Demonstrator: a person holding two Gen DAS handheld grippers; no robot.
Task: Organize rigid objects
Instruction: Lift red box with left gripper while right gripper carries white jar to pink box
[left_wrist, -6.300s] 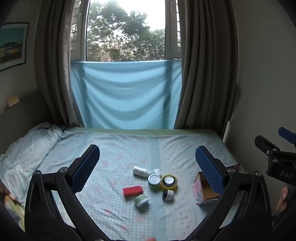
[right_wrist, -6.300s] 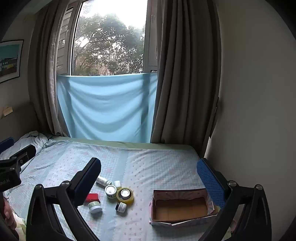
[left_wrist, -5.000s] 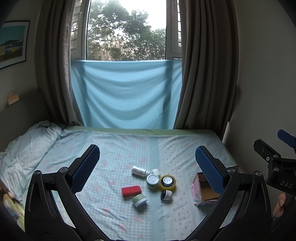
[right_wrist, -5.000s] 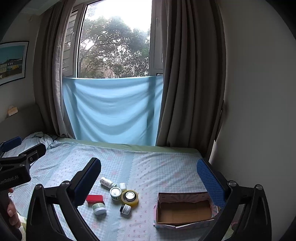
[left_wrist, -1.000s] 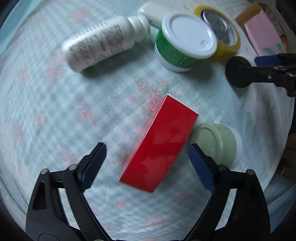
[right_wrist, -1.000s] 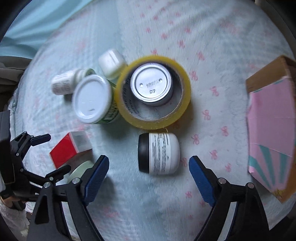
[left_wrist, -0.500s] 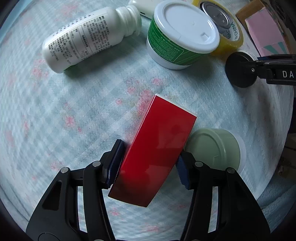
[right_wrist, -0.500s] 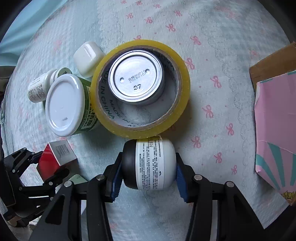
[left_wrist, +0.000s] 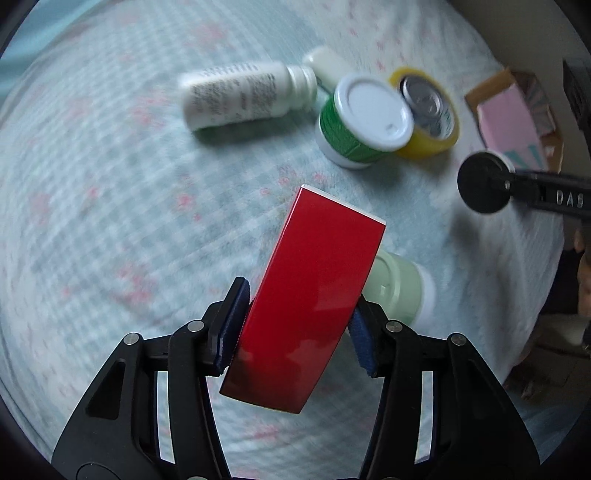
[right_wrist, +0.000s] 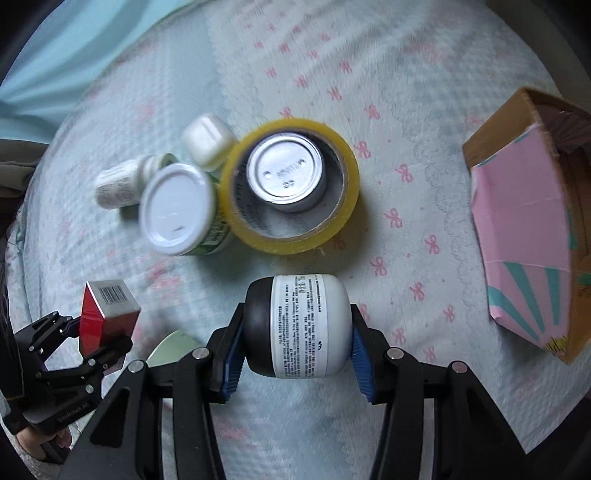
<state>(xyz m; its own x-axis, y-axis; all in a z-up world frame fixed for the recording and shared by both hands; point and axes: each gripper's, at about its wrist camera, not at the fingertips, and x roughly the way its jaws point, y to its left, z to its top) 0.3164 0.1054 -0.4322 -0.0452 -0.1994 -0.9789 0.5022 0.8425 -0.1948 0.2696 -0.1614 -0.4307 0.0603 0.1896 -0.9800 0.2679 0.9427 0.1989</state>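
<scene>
Between the left gripper's (left_wrist: 295, 332) closing pads: one red box (left_wrist: 314, 295), pinched low near one end, tilted, clear of the bed (left_wrist: 110, 184). Right gripper (right_wrist: 297, 354) pressed onto one black-capped white jar (right_wrist: 299, 326), lying sideways.

Risk, judged: box could pivot or slip, the grip being off-centre; the round jar might roll out.

Ahead of both grippers: one white bottle (left_wrist: 243, 94), one green tub (left_wrist: 358, 122), one tape roll (right_wrist: 291, 184) ringing one tin (right_wrist: 286, 173), one small white cap (right_wrist: 207, 138). Beside left gripper: one pale-green jar (left_wrist: 399, 288). Far right: one pink carton (right_wrist: 524, 229).
</scene>
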